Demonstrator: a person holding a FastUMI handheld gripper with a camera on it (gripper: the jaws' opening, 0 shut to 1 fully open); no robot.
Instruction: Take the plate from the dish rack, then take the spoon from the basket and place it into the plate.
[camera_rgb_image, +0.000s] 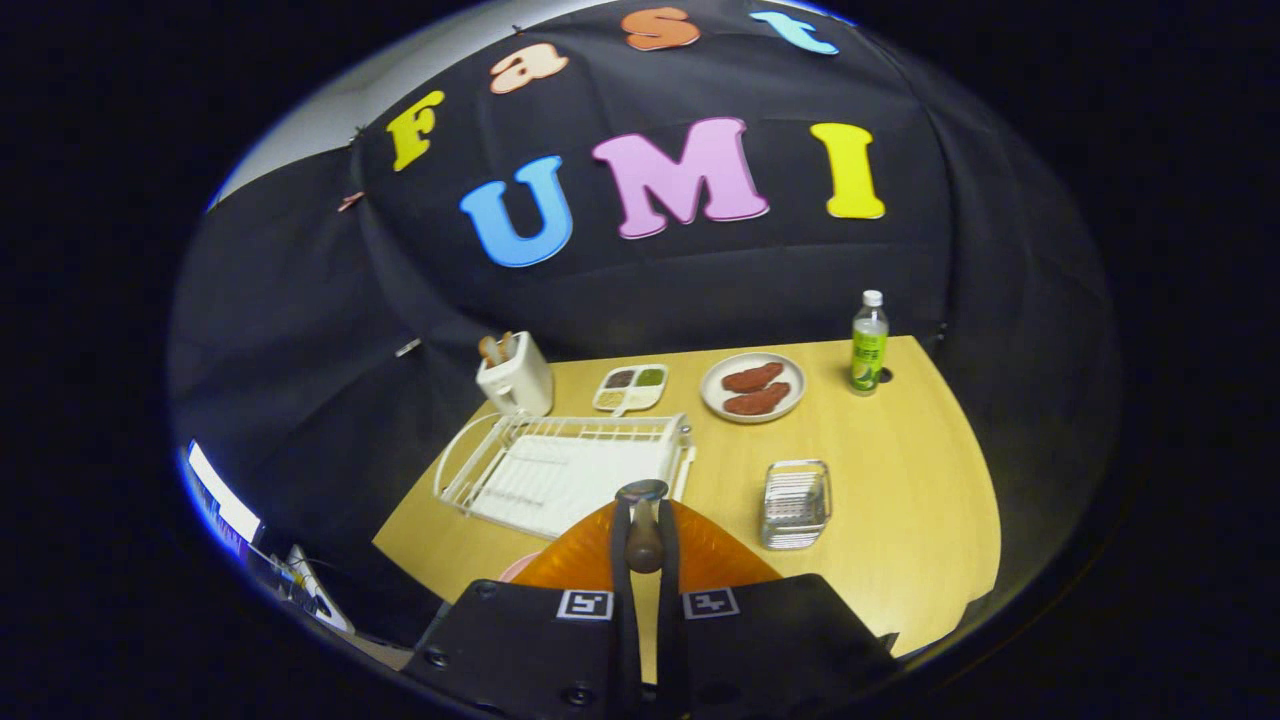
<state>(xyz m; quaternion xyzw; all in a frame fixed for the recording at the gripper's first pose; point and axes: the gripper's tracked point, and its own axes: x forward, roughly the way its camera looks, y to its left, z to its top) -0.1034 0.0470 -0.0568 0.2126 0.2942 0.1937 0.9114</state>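
Spoon over plate, ready to set down.
Table (900, 480), empty dish rack (560, 470) and basket (796, 503) beyond; orange plate (700, 550) right under gripper (645, 550), fingers clamped on spoon (643, 520). Lower w/ care, centre it, then release.

A toaster (515, 378), sauce tray (631, 388), steak dish (752, 387) and green bottle (869, 345) line the table's (900, 470) far edge.

You see the table (900, 480) evenly lit from above, the fisheye bending its edges, with near parts soft.
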